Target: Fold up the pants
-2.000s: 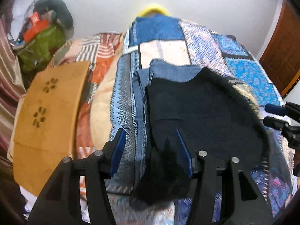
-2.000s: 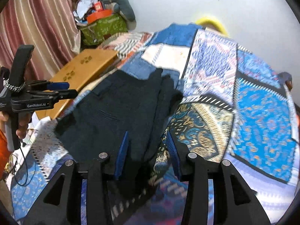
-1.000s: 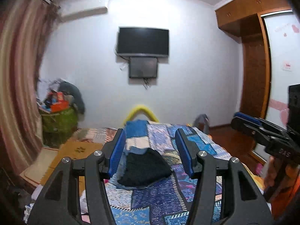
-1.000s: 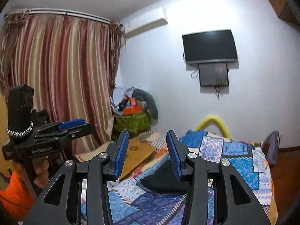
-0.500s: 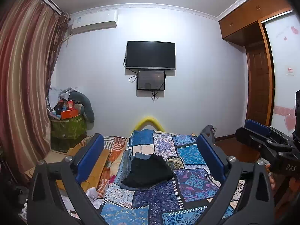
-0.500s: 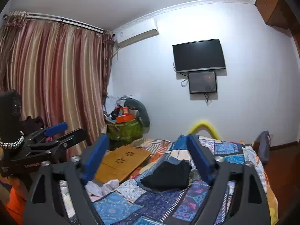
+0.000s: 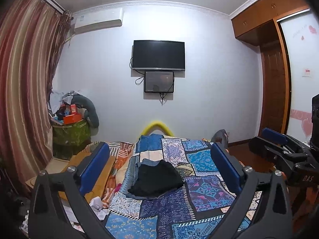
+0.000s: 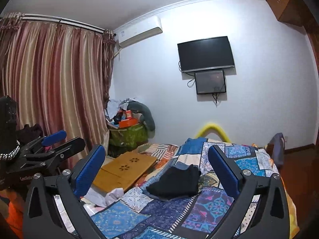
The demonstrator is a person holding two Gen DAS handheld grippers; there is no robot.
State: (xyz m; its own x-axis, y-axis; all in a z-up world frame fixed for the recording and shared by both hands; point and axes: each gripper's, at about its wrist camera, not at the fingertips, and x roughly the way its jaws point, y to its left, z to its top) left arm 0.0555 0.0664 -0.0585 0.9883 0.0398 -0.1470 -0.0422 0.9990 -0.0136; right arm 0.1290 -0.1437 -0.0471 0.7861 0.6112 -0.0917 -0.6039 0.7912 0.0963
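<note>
**Folded pants lie on the quilt, both grippers held back and spread wide**

The dark pants (image 7: pixel 157 178) lie folded in a compact bundle near the middle of the patchwork bedspread (image 7: pixel 207 187), resting on a blue denim garment (image 7: pixel 147 162) whose edge shows behind and under them. Nothing touches the pants.

The left gripper (image 7: pixel 159 169) is well back from the bed and points almost level at it; its jaws have just been opening and stand fully apart with nothing between them. The right gripper (image 8: pixel 157 171) likewise has just been opening, and its blue pads are spread wide and empty.

Beside the bed lies a wooden lap table (image 8: pixel 123 170). A television (image 7: pixel 159 55) hangs on the far wall, and striped curtains (image 8: pixel 53 83) cover the left side.
</note>
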